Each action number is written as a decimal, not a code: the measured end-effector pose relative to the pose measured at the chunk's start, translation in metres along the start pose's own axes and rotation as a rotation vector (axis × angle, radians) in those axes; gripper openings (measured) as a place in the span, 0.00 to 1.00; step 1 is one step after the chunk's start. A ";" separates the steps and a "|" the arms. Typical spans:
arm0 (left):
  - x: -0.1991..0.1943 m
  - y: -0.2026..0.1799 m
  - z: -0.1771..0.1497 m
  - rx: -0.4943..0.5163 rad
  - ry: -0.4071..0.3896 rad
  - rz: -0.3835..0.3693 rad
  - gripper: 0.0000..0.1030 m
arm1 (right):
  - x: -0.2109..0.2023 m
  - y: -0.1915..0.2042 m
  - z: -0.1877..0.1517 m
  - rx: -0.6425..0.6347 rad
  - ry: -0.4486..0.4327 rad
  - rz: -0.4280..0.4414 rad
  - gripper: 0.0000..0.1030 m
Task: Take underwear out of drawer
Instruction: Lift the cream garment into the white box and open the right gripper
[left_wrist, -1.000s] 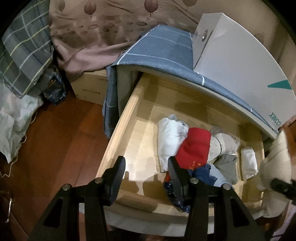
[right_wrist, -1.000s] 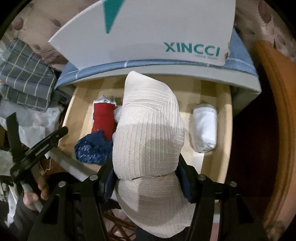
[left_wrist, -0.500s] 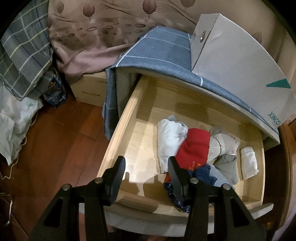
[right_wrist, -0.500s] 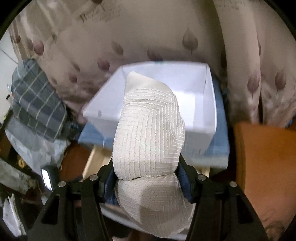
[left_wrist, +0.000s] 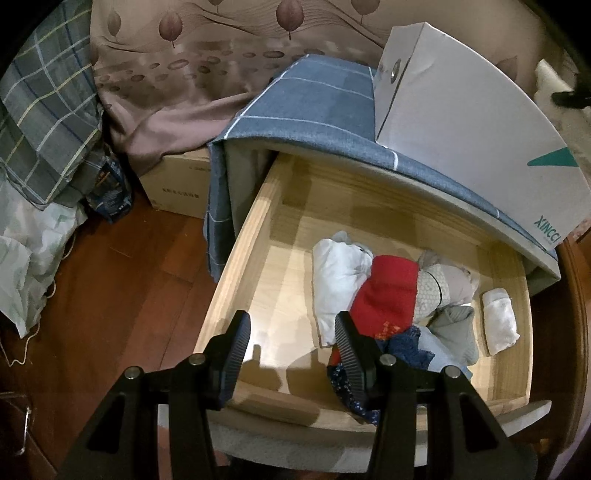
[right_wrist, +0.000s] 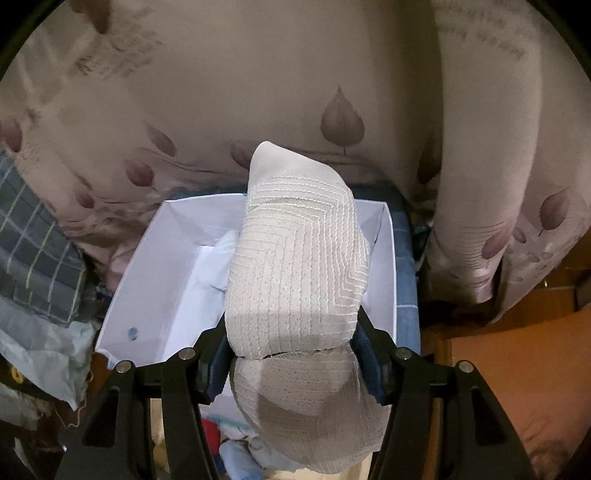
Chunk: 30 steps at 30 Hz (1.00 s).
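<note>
My right gripper (right_wrist: 295, 354) clamps a cream textured underwear (right_wrist: 295, 266) mid-frame, above the white box (right_wrist: 177, 288). My left gripper (left_wrist: 291, 354) hangs empty, jaws apart, low in frame over the open drawer (left_wrist: 240, 266) with the remaining clothes (left_wrist: 391, 295)

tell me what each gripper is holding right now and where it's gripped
The right gripper holds a cream textured underwear roll, its fingers pinching the sides around the middle. The left gripper holds nothing, open above the drawer.

Dim room: reddish wood floor (left_wrist: 110, 280), leaf-patterned curtain (left_wrist: 192, 74), perhaps a cardboard box (left_wrist: 177, 181) beneath.
</note>
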<state>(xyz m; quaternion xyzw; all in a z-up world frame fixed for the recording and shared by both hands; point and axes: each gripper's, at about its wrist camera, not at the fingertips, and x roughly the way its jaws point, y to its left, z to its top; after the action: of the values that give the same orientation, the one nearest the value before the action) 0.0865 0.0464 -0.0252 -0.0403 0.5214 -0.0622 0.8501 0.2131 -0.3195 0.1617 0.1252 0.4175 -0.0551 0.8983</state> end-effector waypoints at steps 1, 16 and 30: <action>0.000 0.000 0.000 -0.001 -0.001 0.001 0.47 | 0.008 -0.001 0.001 0.002 0.018 -0.005 0.54; 0.005 -0.009 -0.002 0.050 0.021 0.009 0.47 | 0.088 0.012 -0.011 -0.069 0.194 -0.046 0.56; 0.006 -0.013 -0.002 0.076 0.028 0.018 0.47 | 0.070 0.017 -0.013 -0.051 0.155 -0.017 0.66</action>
<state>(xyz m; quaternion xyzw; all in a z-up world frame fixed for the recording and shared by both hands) 0.0866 0.0326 -0.0294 -0.0022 0.5310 -0.0750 0.8441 0.2521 -0.2993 0.1032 0.1026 0.4882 -0.0421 0.8656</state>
